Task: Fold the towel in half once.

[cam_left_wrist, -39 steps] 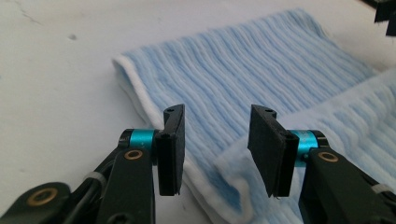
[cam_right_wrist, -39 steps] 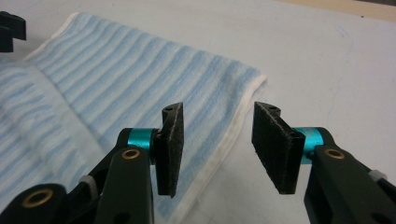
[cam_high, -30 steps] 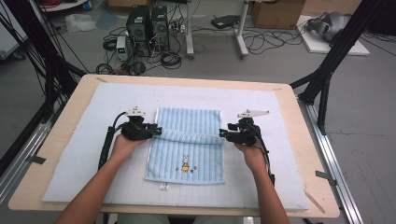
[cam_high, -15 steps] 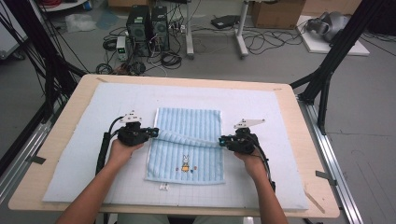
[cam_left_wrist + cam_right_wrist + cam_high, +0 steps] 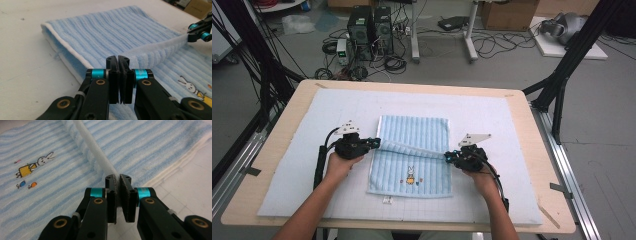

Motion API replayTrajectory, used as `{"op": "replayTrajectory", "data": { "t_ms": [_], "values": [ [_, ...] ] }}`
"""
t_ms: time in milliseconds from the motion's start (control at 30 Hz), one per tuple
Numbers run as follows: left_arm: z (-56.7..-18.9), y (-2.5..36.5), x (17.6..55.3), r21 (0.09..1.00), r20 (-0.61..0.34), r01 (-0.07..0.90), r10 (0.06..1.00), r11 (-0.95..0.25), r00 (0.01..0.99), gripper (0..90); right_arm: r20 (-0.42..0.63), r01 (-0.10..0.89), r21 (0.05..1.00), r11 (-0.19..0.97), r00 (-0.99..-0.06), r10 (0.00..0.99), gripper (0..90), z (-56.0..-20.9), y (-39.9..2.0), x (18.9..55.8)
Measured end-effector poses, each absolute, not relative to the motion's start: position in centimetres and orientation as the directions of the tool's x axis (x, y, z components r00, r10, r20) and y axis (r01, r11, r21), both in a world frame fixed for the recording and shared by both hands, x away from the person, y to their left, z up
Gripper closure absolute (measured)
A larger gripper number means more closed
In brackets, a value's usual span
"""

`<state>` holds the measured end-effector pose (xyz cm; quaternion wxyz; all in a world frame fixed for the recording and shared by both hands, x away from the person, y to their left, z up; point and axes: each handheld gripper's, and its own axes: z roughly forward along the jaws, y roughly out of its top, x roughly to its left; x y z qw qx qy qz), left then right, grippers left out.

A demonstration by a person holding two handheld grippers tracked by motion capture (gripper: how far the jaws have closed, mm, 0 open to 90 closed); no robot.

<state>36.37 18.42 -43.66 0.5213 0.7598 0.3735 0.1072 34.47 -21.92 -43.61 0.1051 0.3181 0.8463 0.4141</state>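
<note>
A light blue striped towel [image 5: 412, 132] with a small rabbit print [image 5: 410, 175] lies on the mat in the high view. A folded edge of it is stretched across the towel's middle between the two grippers. My left gripper [image 5: 374, 143] is shut on the left end of that edge, at the towel's left side. My right gripper [image 5: 447, 157] is shut on the right end, a little nearer the person. In the left gripper view the jaws [image 5: 118, 58] pinch the towel [image 5: 112, 32], with the right gripper [image 5: 197, 31] far off. In the right gripper view the jaws [image 5: 117, 177] clamp the white hem [image 5: 95, 147].
A white padded mat [image 5: 512, 125] covers the wooden table [image 5: 287, 105]. Black frame posts [image 5: 562, 90] stand at both sides. Computers [image 5: 367, 25], cables and a cardboard box [image 5: 507, 12] sit on the floor beyond the far edge.
Both grippers have moved toward the person, drawing the towel's held edge back over its middle. The right gripper has come farther than the left.
</note>
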Motion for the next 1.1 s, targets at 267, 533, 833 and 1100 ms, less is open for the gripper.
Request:
{"op": "replayTrajectory", "data": {
  "t_ms": [267,533,833,1100],
  "values": [
    [-43.0,18.7,34.5,0.889,-0.234,0.431,0.655,-0.156,0.719,87.1,0.073,0.415,0.794,0.445,-0.791,0.608,84.8,-42.8,-22.4,32.8],
    [-43.0,19.1,31.6,0.894,-0.236,0.420,0.628,-0.159,0.741,87.0,0.062,0.389,0.800,0.458,-0.812,0.581,84.8,-42.4,-22.6,30.4],
    [-43.2,19.4,29.1,0.892,-0.231,0.417,0.614,-0.176,0.755,86.9,0.045,0.372,0.808,0.457,-0.812,0.582,84.8,-42.0,-22.5,27.6],
    [-43.4,19.6,27.4,0.885,-0.239,0.423,0.590,-0.194,0.772,86.9,0.036,0.375,0.807,0.456,-0.802,0.596,84.7,-41.9,-22.3,25.9]
  ]
}}
